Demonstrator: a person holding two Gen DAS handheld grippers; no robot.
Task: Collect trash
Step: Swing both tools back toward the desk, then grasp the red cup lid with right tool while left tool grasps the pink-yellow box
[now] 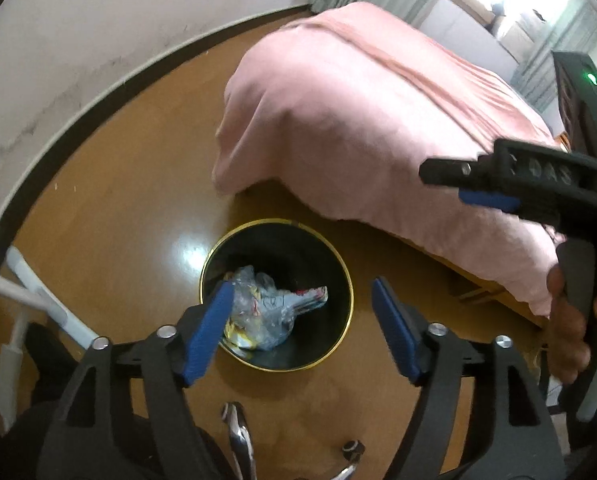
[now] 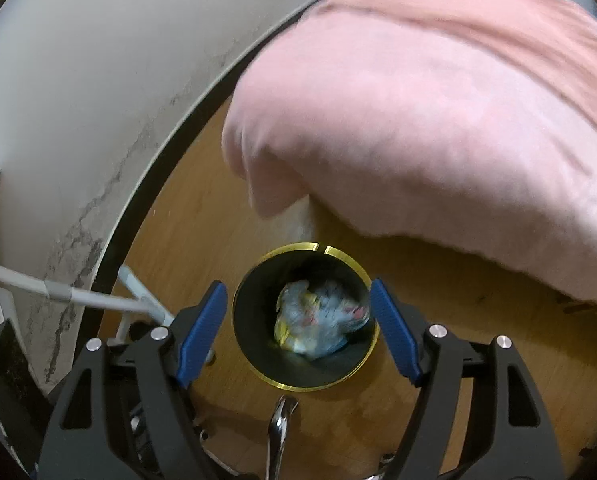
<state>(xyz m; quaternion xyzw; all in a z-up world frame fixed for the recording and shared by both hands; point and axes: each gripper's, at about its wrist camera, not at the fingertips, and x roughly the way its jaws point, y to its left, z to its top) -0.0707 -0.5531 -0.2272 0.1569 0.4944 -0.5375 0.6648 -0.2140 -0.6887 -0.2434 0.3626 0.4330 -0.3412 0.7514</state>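
Both empty and spread wide above the round black gold-rimmed bin on the wooden floor: left gripper, right gripper. Crumpled plastic wrapper trash already inside. Best lifted straight up, clear of the rim and pink bedcover.

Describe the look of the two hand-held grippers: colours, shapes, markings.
Each hand-held gripper, left and right, has two black plastic fingers with triangular cut-outs, silver round bolt heads at the pivots and ribbed blue pads. Seen from the left wrist view, the right one's body bears raised lettering, too blurred to read. No sleeves show.
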